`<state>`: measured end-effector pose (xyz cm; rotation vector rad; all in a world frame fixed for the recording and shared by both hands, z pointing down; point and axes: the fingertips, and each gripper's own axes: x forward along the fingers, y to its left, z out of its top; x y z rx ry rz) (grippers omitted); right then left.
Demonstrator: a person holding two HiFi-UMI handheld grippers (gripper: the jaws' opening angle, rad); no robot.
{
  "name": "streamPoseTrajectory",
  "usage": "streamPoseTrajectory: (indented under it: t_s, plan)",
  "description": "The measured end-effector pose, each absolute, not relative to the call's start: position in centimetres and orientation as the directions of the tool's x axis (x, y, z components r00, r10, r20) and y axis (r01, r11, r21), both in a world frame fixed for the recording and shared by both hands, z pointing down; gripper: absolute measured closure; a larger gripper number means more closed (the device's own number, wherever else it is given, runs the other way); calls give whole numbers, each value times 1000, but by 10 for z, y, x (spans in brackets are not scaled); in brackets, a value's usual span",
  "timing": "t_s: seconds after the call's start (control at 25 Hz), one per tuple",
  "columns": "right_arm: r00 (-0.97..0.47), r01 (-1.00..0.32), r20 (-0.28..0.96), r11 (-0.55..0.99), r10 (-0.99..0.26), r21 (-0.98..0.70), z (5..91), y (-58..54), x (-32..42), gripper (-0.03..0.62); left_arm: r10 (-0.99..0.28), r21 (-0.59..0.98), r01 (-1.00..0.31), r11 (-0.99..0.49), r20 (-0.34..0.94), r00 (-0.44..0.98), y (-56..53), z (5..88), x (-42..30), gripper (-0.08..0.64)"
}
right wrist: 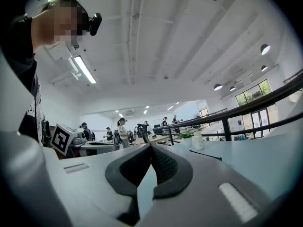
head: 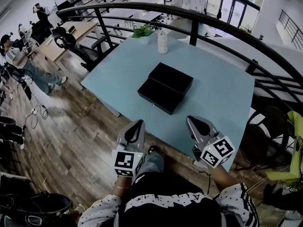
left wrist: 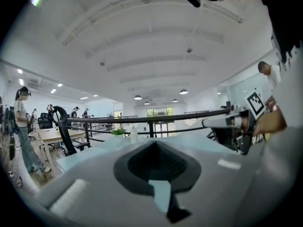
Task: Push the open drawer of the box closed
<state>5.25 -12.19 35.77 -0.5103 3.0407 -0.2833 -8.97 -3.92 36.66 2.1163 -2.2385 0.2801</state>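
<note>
Nearest, at 6 o'clock, the left gripper (head: pixel 137 126) hangs over the wood floor (head: pixel 71 126), its tip just short of the table's (head: pixel 218 93) near edge; its jaws are pressed together at the tips with nothing between them, only a slit of pale-blue tabletop showing lower down between the pads. Just beside it, at its 3 o'clock, the right gripper (head: pixel 191 121) reaches a little over the same edge; its jaws likewise meet at the tips and pinch nothing. Both point toward 12 o'clock, apart from each other and well short of the box (head: pixel 171 77).

The box is black and low, and lies mid-table at 12 o'clock from the grippers, set askew to the table's edges; its drawer (head: pixel 158 97) stands pulled out toward 7 o'clock — the side nearest the left gripper — and nothing touches it; what the drawer holds I cannot tell, since it reads as one dark slab.

Past the box, at 12 o'clock near the far edge, a pale bottle (head: pixel 162 41) stands upright; a small green plant (head: pixel 143 30) sits just beside it at its 10 o'clock. A dark curved rail (head: pixel 189 15) sweeps round behind the table; beyond it, at 10 o'clock, a black chair (head: pixel 71 40) stands by a desk — and farther out at 9 o'clock a seated person (head: pixel 14 56).
</note>
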Motion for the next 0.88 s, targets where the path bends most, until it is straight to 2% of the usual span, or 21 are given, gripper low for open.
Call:
streamPoseTrajectory:
  t_s: [0.88]
  plan:
    - [-831,-556,81,824,-550,-114,371,-244,-36,589,-972,-40,-991,-131,203,120,-158,401,-184,560]
